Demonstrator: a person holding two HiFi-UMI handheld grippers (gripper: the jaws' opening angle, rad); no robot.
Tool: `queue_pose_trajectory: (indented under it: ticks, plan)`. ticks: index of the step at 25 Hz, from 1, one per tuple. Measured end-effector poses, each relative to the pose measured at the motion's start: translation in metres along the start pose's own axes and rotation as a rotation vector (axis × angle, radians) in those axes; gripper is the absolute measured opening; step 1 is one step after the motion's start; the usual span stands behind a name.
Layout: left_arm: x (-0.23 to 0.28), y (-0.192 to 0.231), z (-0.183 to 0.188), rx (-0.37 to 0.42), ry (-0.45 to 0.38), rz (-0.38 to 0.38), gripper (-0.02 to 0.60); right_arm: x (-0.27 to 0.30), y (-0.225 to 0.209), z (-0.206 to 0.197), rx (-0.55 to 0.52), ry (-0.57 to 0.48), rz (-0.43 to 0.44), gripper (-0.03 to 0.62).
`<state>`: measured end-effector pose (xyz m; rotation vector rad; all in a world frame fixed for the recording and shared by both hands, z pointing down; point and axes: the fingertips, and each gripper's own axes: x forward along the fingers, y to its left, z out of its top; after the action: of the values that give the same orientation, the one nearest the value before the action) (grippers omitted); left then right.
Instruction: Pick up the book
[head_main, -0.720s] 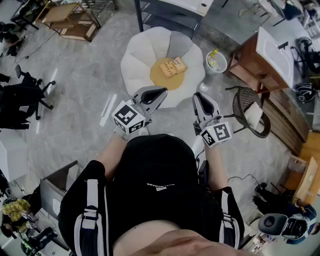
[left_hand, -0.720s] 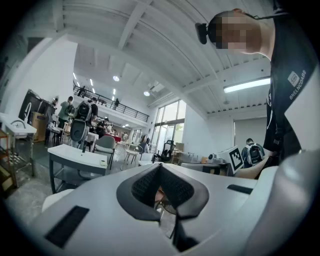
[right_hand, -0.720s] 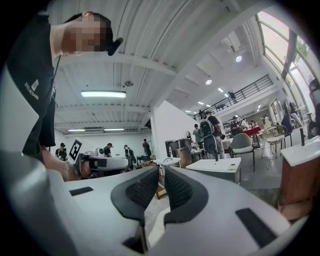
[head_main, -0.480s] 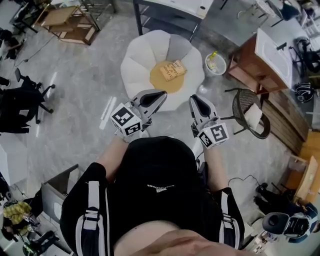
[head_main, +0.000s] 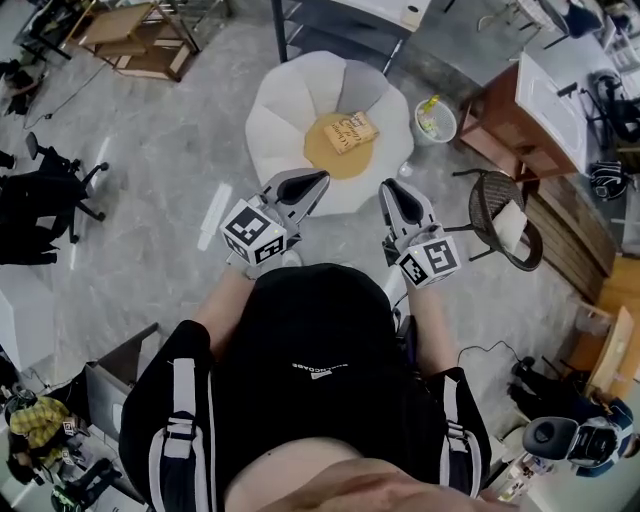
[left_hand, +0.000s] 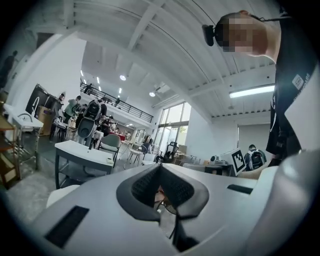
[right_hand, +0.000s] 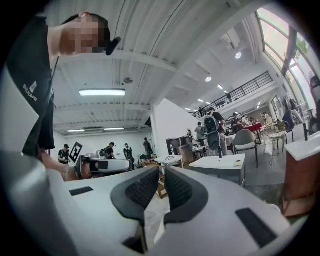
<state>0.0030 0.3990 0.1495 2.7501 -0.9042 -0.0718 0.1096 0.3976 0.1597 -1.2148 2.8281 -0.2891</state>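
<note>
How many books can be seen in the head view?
1. The book lies on the yellow disc at the middle of the white petal-shaped seat; others may be hidden elsewhere.

Left tool: held level ahead of the chest, jaws together, nothing between them. Left marker cube sits at its rear, one face turned up.
Right tool: level, roughly parallel to the left tool and apart from it, jaws closed and empty. Right marker cube sits at its rear.
Left forearm, right forearm: bare, both reaching forward from the torso.
</note>
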Motion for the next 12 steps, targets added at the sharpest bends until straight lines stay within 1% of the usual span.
queue_pose_trajectory:
  ticks: [3,9,12]
  plan:
    - [-0.016,0.013,0.001,0.024,0.007,0.014,0.015,0.015,0.012,-0.004,0.005,0.009,0.000,0.055]
    - [-0.049,0.047,-0.001,0.016,0.007,0.021,0.015,0.052,0.037,-0.017,0.014,0.027,-0.006,0.055]
    - [-0.068,0.067,-0.002,0.005,0.003,0.027,0.015,0.070,0.054,-0.022,-0.018,0.043,-0.004,0.055]
